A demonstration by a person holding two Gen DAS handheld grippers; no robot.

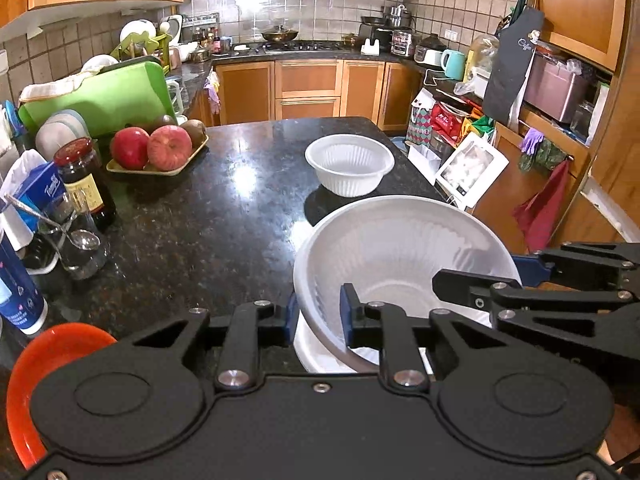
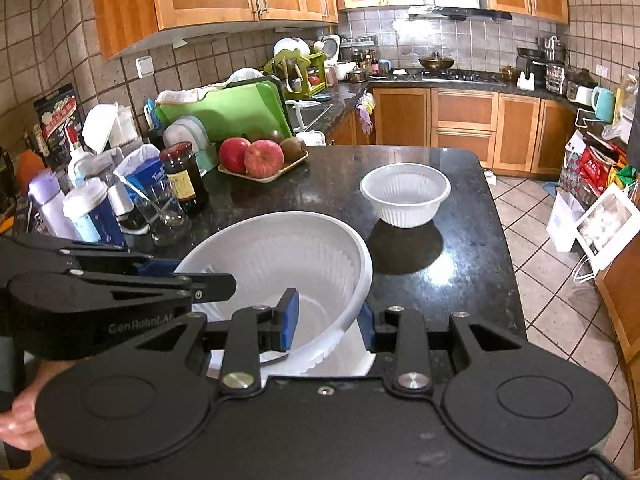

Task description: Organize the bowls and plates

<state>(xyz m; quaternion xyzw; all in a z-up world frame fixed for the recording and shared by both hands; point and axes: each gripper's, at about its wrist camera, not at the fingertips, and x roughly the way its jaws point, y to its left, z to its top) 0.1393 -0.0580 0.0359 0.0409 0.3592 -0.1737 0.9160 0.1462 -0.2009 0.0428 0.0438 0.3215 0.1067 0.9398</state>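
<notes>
My left gripper [image 1: 318, 320] has its jaws clamped on the near rim of the large white bowl [image 1: 400, 248]: one blue pad outside the wall, one inside. My right gripper [image 2: 330, 320] has its jaws clamped on the same bowl's rim at the opposite side, again with one pad inside and one outside. In the left wrist view the right gripper enters from the right edge and reaches the bowl's rim; in the right wrist view the left gripper enters from the left edge and does the same.

The large white bowl is tilted, its opening facing forward and up. Under its near edge a further white piece shows; I cannot tell what it is.

A small white bowl [image 2: 405, 194] stands upright on the dark stone table [image 1: 224, 216], beyond the large bowl and apart from it.

An orange bowl [image 1: 28, 380] shows at the lower left edge of the left wrist view, partly hidden behind my gripper body.

A tray of apples [image 1: 160, 152] stands on the table to the left, near a dark jar [image 1: 82, 180].
</notes>
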